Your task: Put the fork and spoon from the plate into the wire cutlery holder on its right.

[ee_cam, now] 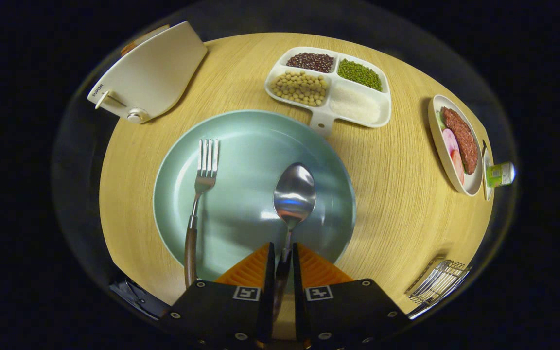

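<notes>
Gripper view showed the spoon (293,195) lying on the plate (241,131), its handle clamped between the gripper's (284,253) closed fingers. Left of it, the fork (201,187) lay on the same plate. On the tabletop (396,194), the wire cutlery holder (438,283) stood well right, a divided tray (328,119) of beans beyond.

One short brand word is printed on the cream wedge-shaped appliance (151,73) beyond the plate; its letters cannot be made out.
</notes>
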`<state>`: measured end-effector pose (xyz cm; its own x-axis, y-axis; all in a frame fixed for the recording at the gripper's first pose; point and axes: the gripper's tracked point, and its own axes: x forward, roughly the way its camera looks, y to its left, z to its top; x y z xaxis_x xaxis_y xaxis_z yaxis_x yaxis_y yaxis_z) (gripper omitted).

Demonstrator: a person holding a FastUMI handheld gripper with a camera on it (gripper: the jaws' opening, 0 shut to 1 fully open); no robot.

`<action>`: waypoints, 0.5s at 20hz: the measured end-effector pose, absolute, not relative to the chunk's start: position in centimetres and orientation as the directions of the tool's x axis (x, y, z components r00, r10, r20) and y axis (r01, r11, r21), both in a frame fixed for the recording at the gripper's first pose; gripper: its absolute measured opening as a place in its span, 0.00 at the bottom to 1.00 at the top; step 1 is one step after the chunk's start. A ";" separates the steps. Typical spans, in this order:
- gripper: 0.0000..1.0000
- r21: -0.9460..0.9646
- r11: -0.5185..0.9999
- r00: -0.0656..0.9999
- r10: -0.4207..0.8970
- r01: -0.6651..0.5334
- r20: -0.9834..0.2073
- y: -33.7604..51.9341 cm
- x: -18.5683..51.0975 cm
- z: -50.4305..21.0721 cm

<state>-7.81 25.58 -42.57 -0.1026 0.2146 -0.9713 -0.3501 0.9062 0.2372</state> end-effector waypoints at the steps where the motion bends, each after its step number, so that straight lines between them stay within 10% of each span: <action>1: 0.16 0.238 0.911 -0.100 0.217 -0.338 -0.971 25.6 -7.7 -42.8; 10: 0.04 0.327 0.904 -0.017 0.335 -0.276 -0.942 25.2 -6.4 -40.0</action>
<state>-6.43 25.20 -39.98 -0.0167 0.3355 -0.9419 -0.2764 0.9038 0.3268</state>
